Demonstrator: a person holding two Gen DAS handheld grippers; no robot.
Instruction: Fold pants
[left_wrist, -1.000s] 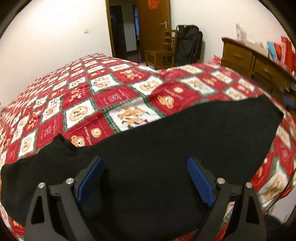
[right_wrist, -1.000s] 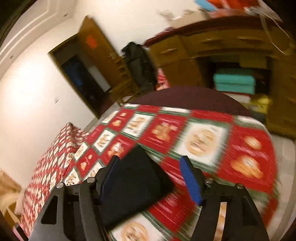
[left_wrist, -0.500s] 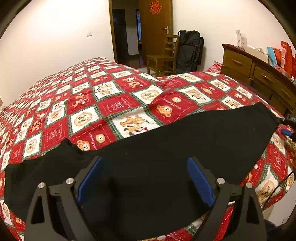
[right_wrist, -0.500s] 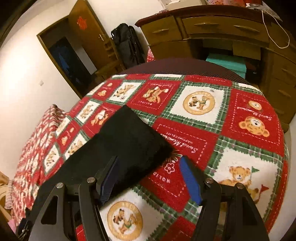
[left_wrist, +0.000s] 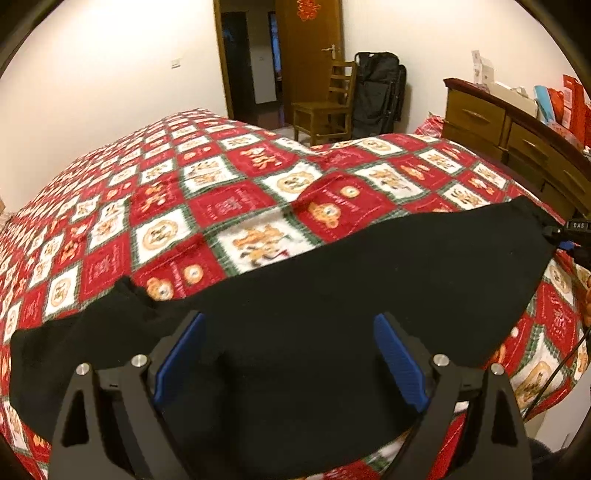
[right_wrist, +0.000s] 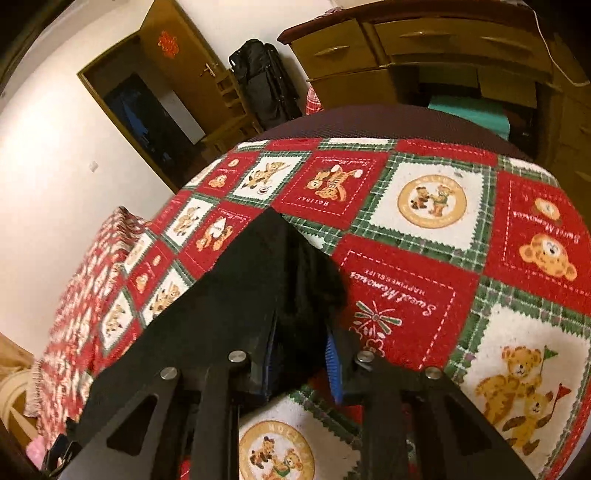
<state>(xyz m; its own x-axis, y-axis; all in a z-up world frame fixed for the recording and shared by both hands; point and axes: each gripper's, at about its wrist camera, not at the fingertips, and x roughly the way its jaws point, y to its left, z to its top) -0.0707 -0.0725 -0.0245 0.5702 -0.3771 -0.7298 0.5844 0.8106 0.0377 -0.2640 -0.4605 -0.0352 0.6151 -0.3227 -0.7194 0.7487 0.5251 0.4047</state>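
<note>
Pants (left_wrist: 332, 295) under spread left tool (left_wrist: 290, 354); right tool (right_wrist: 301, 354) pinches corner

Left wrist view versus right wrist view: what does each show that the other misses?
Left wrist only: the left tongs open above the black pants, which lie spread flat across the bed. Right wrist only: the right tongs closed on the pants' end, bunching the cloth, and a teal box under the dresser. Both: pants, teddy-bear bedspread, wooden door, dresser.

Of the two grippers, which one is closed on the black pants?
The right gripper: its fingers pinch a bunched end of the black pants. The left gripper hovers over the pants, fingers wide apart, gripping nothing.
</note>
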